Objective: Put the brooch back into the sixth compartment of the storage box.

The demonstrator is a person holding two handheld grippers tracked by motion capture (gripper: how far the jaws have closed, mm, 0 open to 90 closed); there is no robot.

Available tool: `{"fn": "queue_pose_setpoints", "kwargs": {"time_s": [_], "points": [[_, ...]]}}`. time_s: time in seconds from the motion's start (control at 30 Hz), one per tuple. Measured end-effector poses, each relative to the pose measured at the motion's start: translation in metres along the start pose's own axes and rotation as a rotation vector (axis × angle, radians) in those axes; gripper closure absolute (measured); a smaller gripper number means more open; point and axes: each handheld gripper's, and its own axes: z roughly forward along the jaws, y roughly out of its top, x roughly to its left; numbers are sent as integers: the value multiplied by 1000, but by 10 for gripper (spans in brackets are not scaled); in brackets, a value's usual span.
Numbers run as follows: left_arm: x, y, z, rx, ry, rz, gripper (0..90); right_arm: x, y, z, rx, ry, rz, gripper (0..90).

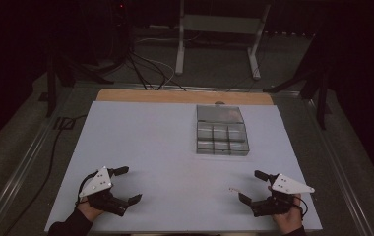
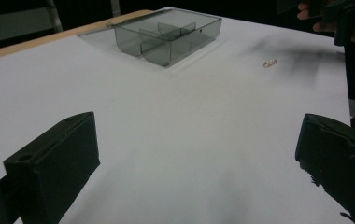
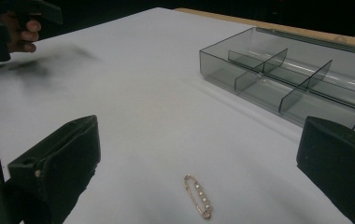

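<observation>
A small gold pin set with pale stones (image 3: 198, 196) lies flat on the white sheet, close in front of my right gripper (image 3: 199, 163) and between its wide-apart jaws. It is a tiny speck (image 1: 234, 189) in the high view and a glint (image 2: 269, 63) in the left gripper view. My right gripper (image 1: 255, 186) is open at the front right with nothing in it. Near the front left my left gripper (image 1: 128, 184) is also open with nothing held. A clear grey compartment box (image 1: 222, 130) with its lid folded back sits at the far middle right.
The white sheet (image 1: 155, 142) covers a wooden table whose far edge (image 1: 140, 95) shows. Beyond it stand a metal frame (image 1: 218, 29), dark tripod legs and cables on the floor. The person's hands hold both grippers at the near edge.
</observation>
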Motion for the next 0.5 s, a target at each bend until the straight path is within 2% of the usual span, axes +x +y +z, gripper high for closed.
{"fn": "queue_pose_setpoints", "kwargs": {"time_s": [0.3,0.5], "points": [[1,0,-2,-20,-6,-18,11,-1,1,0,0,4,12,0],[2,0,-2,-26,-13,-20,11,-4,6,-4,-20,37,34,0]]}}
